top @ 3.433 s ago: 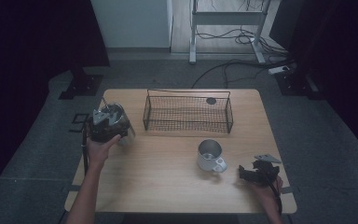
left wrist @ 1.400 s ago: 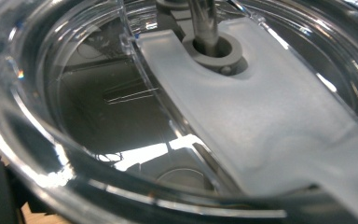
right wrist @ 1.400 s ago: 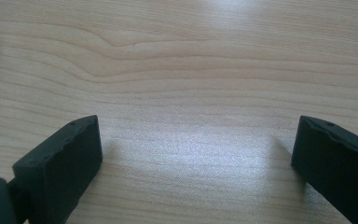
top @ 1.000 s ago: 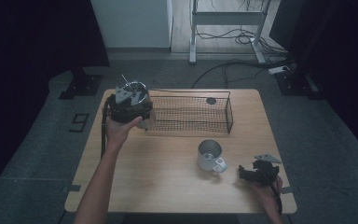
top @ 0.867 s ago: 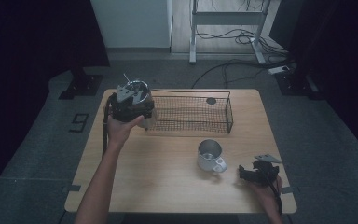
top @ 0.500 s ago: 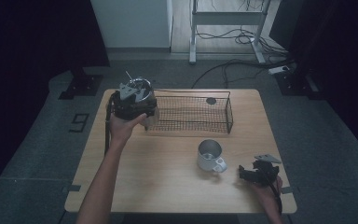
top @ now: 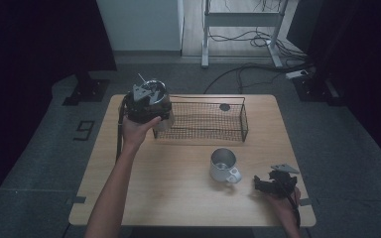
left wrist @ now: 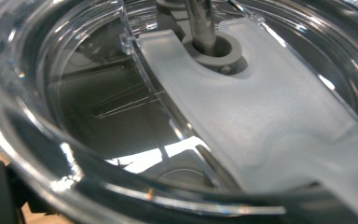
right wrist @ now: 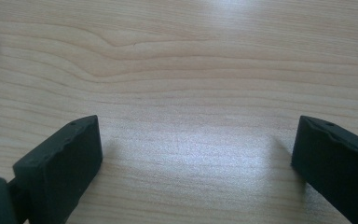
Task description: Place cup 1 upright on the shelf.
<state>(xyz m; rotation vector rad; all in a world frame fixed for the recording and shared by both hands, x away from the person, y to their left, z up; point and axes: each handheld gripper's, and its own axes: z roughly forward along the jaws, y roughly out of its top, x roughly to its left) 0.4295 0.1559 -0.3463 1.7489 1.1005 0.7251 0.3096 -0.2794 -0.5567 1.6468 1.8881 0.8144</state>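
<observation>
In the high view, the left gripper (top: 151, 101) is being held up in the upper left part of the frame, over the left end of the black wire basket (top: 206, 118), with the person's left hand (top: 138, 130) wrapped around it from below. It is carrying a clear lidded tumbler (top: 158, 106), which is sitting against the basket's left end wall in that view; whether it is touching the wire cannot be told. In the left gripper view, the tumbler's transparent lid (left wrist: 98, 116) is pressing right up to the lens, with a frosted white slider bar (left wrist: 270, 121) running from the upper middle down to the lower right of the frame and a grey post (left wrist: 203, 28) rising through a hole in it at the top. The left jaws are hidden behind the lid there, so how they are closing on the tumbler cannot be told. A steel mug (top: 224, 165) with a white handle is standing upright just right of centre in the high view, apart from the basket. The right gripper (top: 273, 186) is resting low on the light wooden table (top: 178, 188) at the lower right, near the mug but not touching it. In the right gripper view, its two black jaws are standing wide apart above bare wood grain, with nothing between them.
</observation>
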